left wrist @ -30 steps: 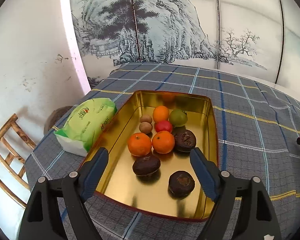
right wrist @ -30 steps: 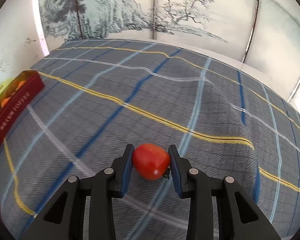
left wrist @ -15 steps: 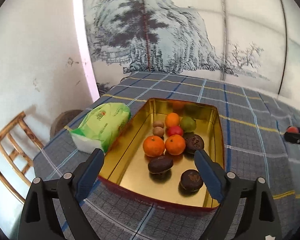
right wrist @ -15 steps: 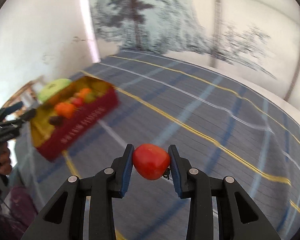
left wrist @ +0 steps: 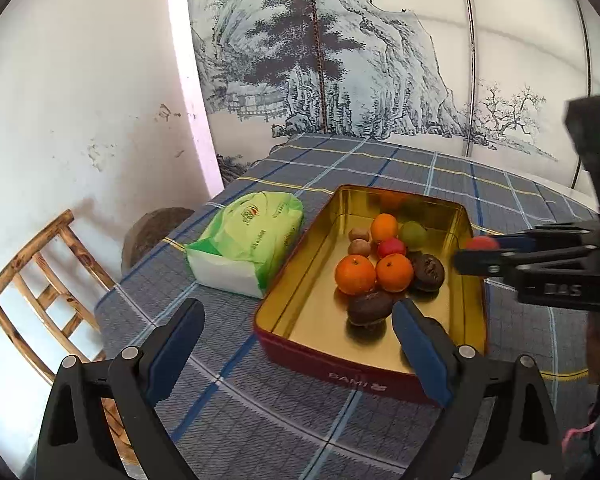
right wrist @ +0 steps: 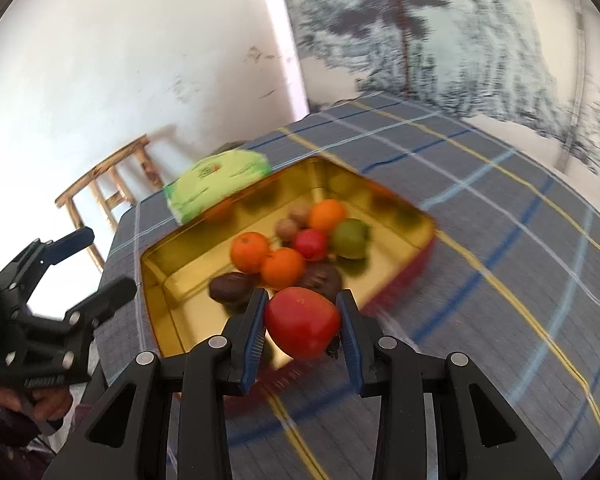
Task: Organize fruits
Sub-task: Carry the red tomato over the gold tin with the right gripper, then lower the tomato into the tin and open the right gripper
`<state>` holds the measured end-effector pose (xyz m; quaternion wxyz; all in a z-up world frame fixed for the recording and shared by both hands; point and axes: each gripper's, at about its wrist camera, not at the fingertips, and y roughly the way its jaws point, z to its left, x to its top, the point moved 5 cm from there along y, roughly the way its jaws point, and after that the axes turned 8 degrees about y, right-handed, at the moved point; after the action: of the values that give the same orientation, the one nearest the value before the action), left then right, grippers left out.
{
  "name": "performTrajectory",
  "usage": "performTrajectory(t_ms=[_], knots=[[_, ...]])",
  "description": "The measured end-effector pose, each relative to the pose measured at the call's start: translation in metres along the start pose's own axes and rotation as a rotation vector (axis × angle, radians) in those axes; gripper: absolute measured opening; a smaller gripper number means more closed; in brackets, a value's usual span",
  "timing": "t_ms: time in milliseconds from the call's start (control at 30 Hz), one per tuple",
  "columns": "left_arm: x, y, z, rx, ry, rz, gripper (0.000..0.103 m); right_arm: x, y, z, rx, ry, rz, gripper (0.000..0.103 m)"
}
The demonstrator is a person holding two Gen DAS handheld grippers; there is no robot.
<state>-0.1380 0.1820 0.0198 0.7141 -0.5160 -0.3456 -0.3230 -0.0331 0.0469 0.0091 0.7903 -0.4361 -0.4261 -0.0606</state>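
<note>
Right wrist view: the right gripper pinches a red tomato between its blue pads, carried in the air just over the near corner of the gold tin, which serves as landmark. Inside the tin, bunched toward its far half, lie oranges, a green fruit, a small red fruit and dark wrinkled fruits. Its near floor is bare. A green tissue pack lies just beyond the tin's far-left wall.

The left gripper hangs at the tin's near-left corner, its jaws opening with nothing between them.

To finish well, I would carry the tomato fully past the rim, lower it onto the bare gold floor beside the cluster, and part the pads only once it rests, so it neither drops on softer fruit nor rolls. The left gripper should keep clear of the path.
</note>
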Motion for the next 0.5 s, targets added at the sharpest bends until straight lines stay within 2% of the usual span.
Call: performTrajectory(t_ms=[167, 500], knots=[[-0.001, -0.005, 0.008, 0.032, 0.005, -0.025, 0.093, 0.007, 0.021, 0.018, 0.03, -0.018, 0.039, 0.036], [-0.009, -0.005, 0.011, 0.042, 0.02, -0.028, 0.093, 0.001, 0.042, 0.032, 0.017, -0.038, 0.091, 0.036]])
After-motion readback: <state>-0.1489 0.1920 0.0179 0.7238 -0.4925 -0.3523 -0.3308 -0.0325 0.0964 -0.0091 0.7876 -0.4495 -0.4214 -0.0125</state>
